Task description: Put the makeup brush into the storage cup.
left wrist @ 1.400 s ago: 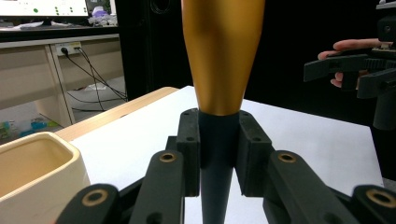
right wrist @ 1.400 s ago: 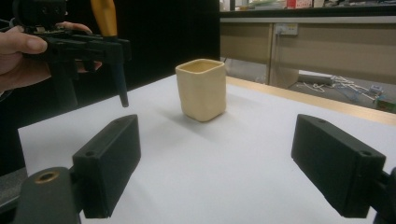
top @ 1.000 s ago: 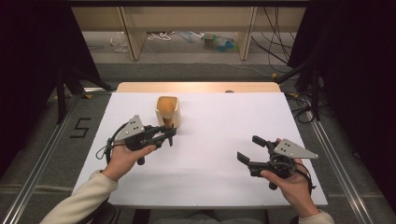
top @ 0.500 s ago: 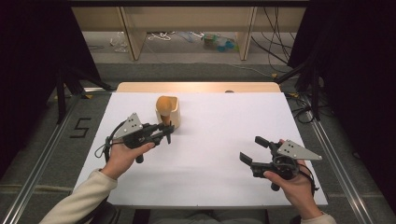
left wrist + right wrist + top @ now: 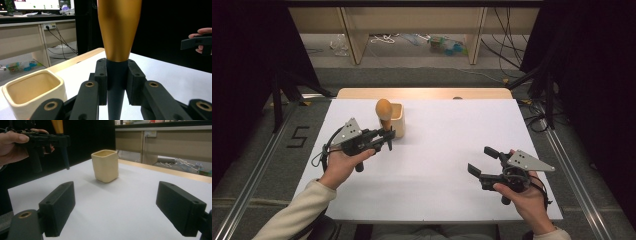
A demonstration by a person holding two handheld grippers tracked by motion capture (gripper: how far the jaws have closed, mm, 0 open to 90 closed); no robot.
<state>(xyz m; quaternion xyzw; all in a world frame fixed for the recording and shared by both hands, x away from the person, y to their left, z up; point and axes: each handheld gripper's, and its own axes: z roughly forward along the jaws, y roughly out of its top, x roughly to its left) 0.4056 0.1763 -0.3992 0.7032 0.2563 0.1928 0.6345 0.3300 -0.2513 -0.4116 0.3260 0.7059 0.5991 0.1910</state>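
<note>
A: Your left gripper (image 5: 387,138) is clamped on the dark tapered handle of that golden-orange, egg-headed tool (image 5: 384,111), holding it upright just beside the cream square ceramic cup (image 5: 399,118).

B: In the left gripper view the pads pinch the dark stem (image 5: 116,82) right below the orange flare. It looks stiff and light, though smooth enough to slip, I'd say.

A: Stay on the stem, then; the glossy flare would slide out of your grip.

B: Your right gripper (image 5: 479,161) hangs with jaws spread wide and nothing between them, well apart from the cup.

A: The cup looks breakable, so don't clip its rim.

B: The white table (image 5: 447,145) is bare in front of you, with the edges well off, so there's plenty of room.
</note>
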